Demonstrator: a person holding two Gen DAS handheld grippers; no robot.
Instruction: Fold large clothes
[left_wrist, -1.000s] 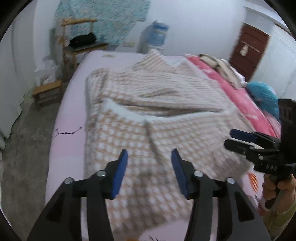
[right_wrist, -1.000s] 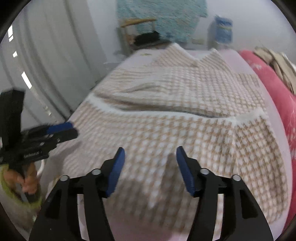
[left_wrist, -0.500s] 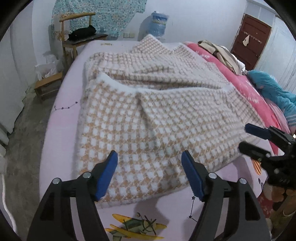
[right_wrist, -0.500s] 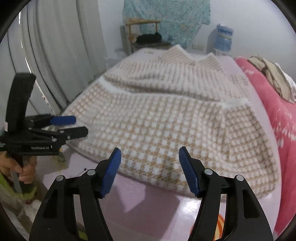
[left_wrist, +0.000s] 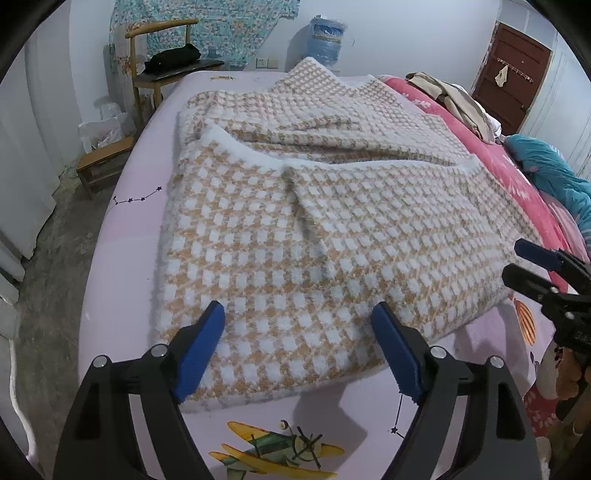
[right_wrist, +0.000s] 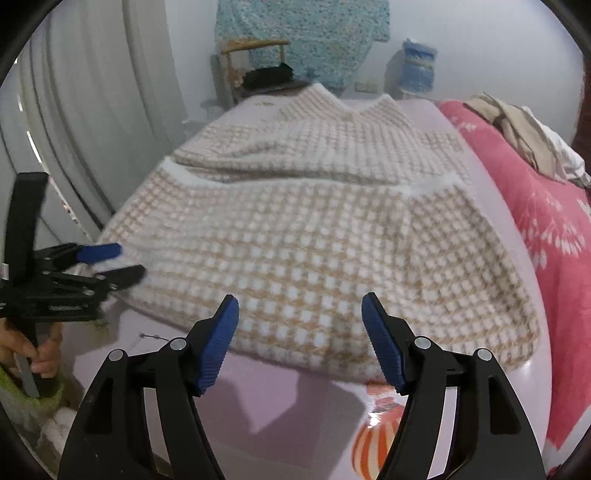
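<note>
A large checked garment (left_wrist: 295, 236), tan and white and fluffy, lies spread on the pink-sheeted bed (left_wrist: 122, 258). Its near part is doubled over the rest, with a white-trimmed edge running across the middle. The near hem sits close to the foot edge of the bed, and the far points reach toward the head edge.

The left gripper (left_wrist: 297, 343) hangs above the near hem toward the bed's left edge, its jaws wide apart and empty. The right gripper (right_wrist: 299, 336) hangs over the same hem nearer the right side, jaws likewise spread, gripping nothing. Neither touches the cloth.

The fold so far looks uneven: a raised crease runs down the top layer near its middle, and the right near corner bulges past the line of the left. A next fold made on this would likely lock the wrinkle in and leave the stack skewed. The thick pile could also let a gripper pinch only the top layer, so the lower one drags behind. A pull toward the foot edge might slide the whole garment off the bed.
</note>
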